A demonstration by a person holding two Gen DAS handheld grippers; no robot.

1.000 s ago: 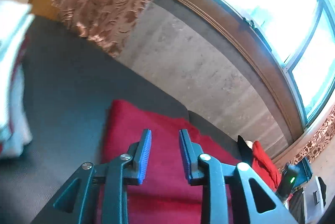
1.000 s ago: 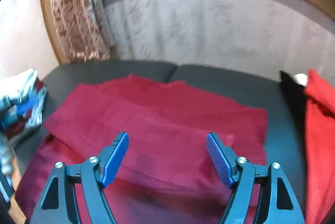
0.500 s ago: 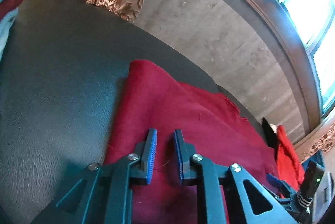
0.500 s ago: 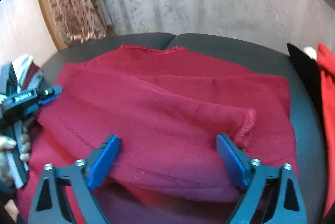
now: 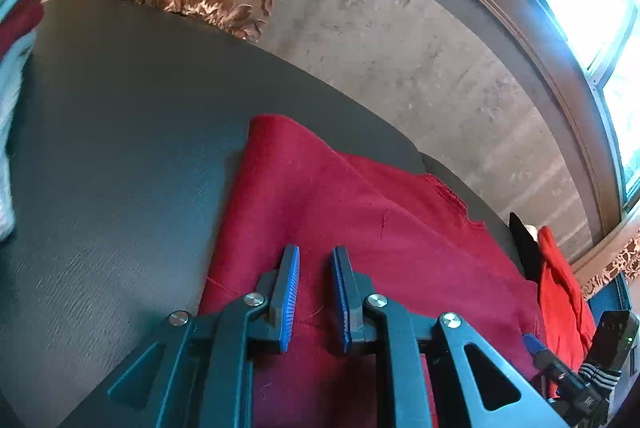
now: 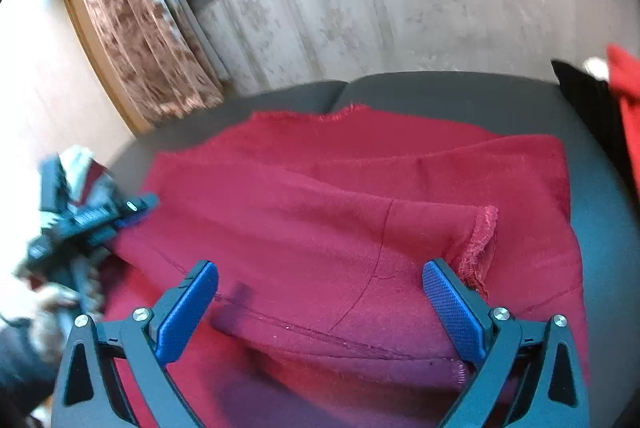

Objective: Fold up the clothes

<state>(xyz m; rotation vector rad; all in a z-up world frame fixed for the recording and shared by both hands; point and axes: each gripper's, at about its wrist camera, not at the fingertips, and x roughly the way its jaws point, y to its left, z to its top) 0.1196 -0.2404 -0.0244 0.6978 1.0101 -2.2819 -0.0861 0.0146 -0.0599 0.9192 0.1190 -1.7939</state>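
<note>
While 2 claws hover, left claw (image 5: pixel 314 298) possibly empty, 1 crimson garment (image 6: pixel 360 195).

Dark teal claw (image 5: pixel 314 292), blue ribbed pads (image 6: pixel 184 312), silver screws

I can read no text, brand, number or sign in either wrist view. In my right wrist view, the dark body of the left gripper (image 6: pixel 132 211), at the left edge of the crimson folded garment (image 6: pixel 340 228), carries a pale printed strip, but motion blur leaves its characters illegible to me. In my left wrist view, the small black device with a green light (image 5: pixel 614 338) at the lower right shows no marking I can make out.
</note>
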